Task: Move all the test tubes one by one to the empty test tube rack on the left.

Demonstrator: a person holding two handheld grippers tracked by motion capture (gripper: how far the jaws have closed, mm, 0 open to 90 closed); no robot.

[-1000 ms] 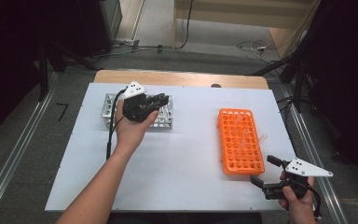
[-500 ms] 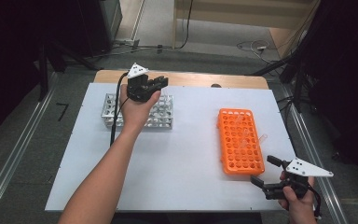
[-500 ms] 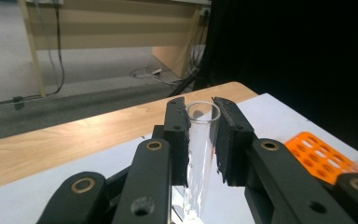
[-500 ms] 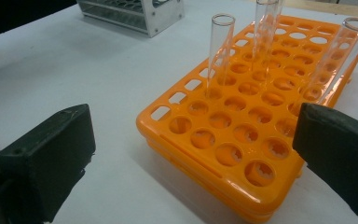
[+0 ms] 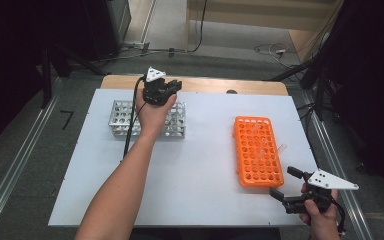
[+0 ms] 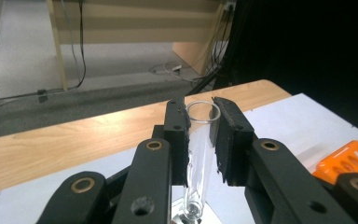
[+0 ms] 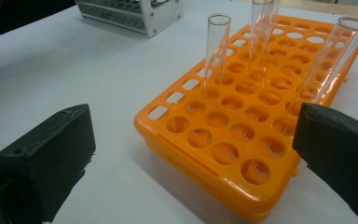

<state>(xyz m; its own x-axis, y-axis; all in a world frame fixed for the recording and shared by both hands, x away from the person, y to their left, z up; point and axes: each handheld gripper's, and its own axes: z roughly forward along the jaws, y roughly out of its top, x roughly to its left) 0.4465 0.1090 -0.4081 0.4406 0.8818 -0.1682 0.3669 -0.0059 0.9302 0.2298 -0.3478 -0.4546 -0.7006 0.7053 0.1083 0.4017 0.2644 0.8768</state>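
Observation:
My left gripper (image 5: 172, 86) hovers over the far side of the metal tube rack (image 5: 120, 118), by the table's back edge. In the left gripper view its jaws (image 6: 201, 114) are shut on a clear empty test tube (image 6: 199, 158), which stands nearly upright with its open mouth up. The orange tube rack (image 5: 258, 151) lies at the right and holds three clear tubes (image 7: 216, 51). My right gripper (image 5: 283, 184) rests near the front right corner, just in front of the orange rack (image 7: 223, 135). Its jaws (image 7: 196, 140) stand wide open with nothing between them.
The white table top (image 5: 200, 165) has free room between the two racks. A wooden strip (image 5: 215, 85) runs along its far edge, and the floor beyond carries cables (image 5: 272, 49). Metal rails (image 5: 15, 170) flank the table.
My left hand has carried the test tube from above the middle of the metal rack toward the table's far edge and slightly right. The right gripper has stayed in place.

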